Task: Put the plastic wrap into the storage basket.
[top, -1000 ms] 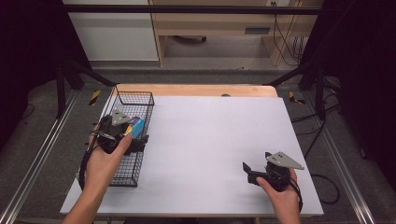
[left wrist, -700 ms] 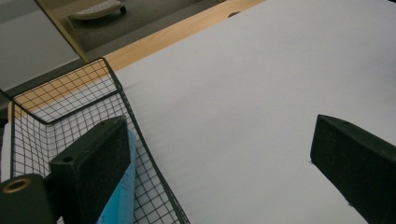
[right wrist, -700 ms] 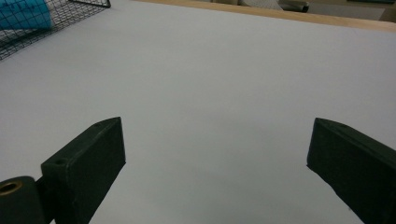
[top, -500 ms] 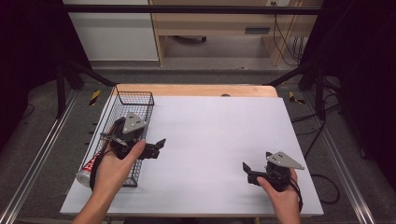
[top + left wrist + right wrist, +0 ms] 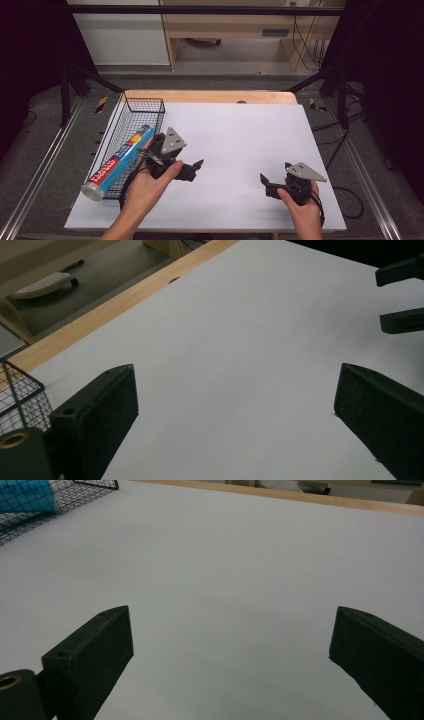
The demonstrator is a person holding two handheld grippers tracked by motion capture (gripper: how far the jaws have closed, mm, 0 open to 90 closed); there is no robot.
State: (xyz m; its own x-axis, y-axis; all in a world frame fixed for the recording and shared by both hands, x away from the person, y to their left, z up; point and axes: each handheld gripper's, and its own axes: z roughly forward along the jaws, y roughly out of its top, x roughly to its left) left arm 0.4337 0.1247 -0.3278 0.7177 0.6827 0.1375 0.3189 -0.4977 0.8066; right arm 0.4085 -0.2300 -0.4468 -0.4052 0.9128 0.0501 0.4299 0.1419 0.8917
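On blue roll (image 5: 120, 161), "FOOD WRAP", wire basket (image 5: 145, 105)

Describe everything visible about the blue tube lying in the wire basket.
The long blue cardboard-looking tube carries white lettering, a red-and-yellow patch near its far end and a silvery round cap at its near end. It lies slanted in the black wire basket, its near end poking out over the basket's front rim. Nothing grips it.
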